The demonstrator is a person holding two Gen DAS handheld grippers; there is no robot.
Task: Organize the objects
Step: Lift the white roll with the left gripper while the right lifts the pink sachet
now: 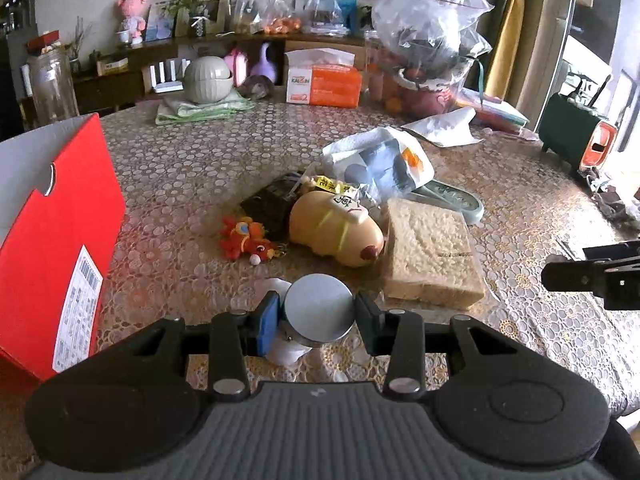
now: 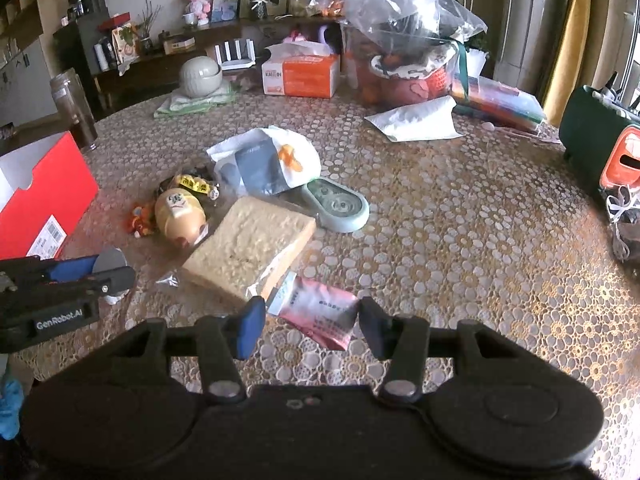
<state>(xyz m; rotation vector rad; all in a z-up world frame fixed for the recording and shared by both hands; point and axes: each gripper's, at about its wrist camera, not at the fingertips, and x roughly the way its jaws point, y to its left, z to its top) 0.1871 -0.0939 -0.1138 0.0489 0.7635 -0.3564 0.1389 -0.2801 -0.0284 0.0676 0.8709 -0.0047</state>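
Left of the left claw stands the red box; its jaws grip a round silver lid, which could slip. The right claw gapes around a pink packet that may crumple.

Right gripper jaws spread either side of pink sachet on table — bread slice just beyond; left gripper clamps grey disc.
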